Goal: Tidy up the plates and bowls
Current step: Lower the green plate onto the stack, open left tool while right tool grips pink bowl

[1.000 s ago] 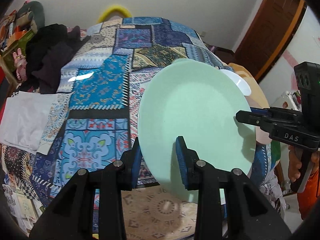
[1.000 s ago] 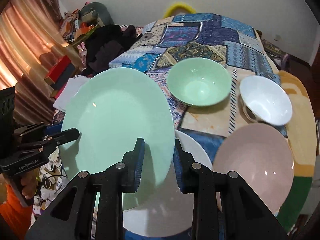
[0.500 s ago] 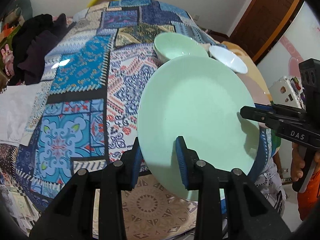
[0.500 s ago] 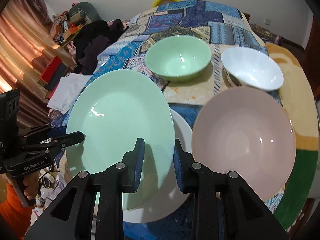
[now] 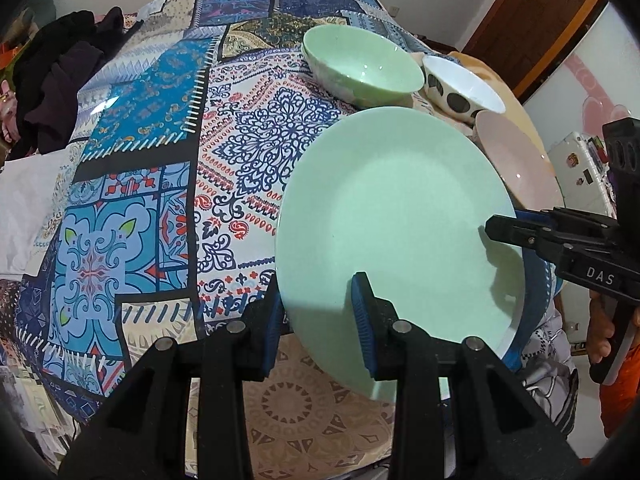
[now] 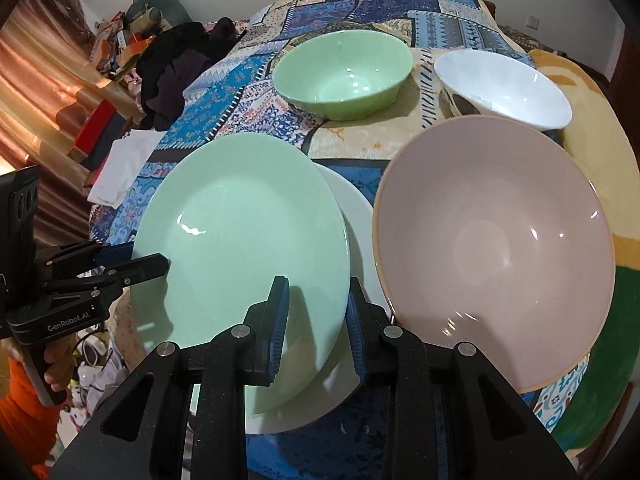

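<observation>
A large mint-green plate [image 5: 396, 220] [image 6: 240, 248] is held at its rim from two sides. My left gripper [image 5: 318, 332] is shut on its near-left edge and my right gripper [image 6: 314, 320] is shut on its right edge. The plate hovers low over a white plate [image 6: 356, 240] on the table. To the right lies a pink plate [image 6: 492, 248] [image 5: 516, 156]. Behind stand a green bowl [image 6: 342, 74] [image 5: 360, 66] and a white bowl [image 6: 504, 88] [image 5: 464, 90].
A patterned patchwork tablecloth [image 5: 160, 140] covers the round table. Dark clothes [image 6: 176, 68] and white paper [image 6: 120, 160] lie at its left side. The table edge runs just below the held plate.
Both grippers have carried the green plate downward and forward toward the white plate. The bowls and pink plate now show larger and closer.
</observation>
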`<state>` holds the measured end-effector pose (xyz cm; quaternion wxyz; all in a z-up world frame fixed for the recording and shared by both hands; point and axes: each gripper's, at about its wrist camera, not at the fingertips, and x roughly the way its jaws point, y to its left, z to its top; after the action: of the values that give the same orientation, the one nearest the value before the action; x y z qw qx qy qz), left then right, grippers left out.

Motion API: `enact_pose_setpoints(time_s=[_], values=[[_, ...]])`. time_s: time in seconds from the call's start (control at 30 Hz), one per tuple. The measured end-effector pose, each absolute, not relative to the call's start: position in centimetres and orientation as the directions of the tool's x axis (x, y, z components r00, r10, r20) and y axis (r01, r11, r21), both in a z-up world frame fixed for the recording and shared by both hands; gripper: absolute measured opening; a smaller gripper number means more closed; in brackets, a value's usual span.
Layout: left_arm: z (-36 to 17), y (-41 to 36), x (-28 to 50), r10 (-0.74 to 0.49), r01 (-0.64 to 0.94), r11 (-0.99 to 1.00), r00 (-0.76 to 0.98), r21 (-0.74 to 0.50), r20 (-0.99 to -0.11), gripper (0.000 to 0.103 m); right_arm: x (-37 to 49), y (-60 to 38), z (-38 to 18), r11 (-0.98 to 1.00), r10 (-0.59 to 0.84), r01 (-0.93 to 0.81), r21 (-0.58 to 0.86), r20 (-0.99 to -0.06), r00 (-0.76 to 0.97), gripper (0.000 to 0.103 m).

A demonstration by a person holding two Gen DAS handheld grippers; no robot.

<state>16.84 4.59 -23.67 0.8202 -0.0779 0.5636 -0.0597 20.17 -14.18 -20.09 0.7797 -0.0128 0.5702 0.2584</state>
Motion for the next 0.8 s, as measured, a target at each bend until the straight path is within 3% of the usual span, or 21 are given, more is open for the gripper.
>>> enact_pose_setpoints(time_s=[0.8], values=[[-24.8,4.3,17.7,-0.164,0.005,0.985,0.326,-0.172,-0.931,0.033,18.4,-15.0,-18.7,0.87,0.355,-0.451,0.202,-0.89,0.286,0.027]])
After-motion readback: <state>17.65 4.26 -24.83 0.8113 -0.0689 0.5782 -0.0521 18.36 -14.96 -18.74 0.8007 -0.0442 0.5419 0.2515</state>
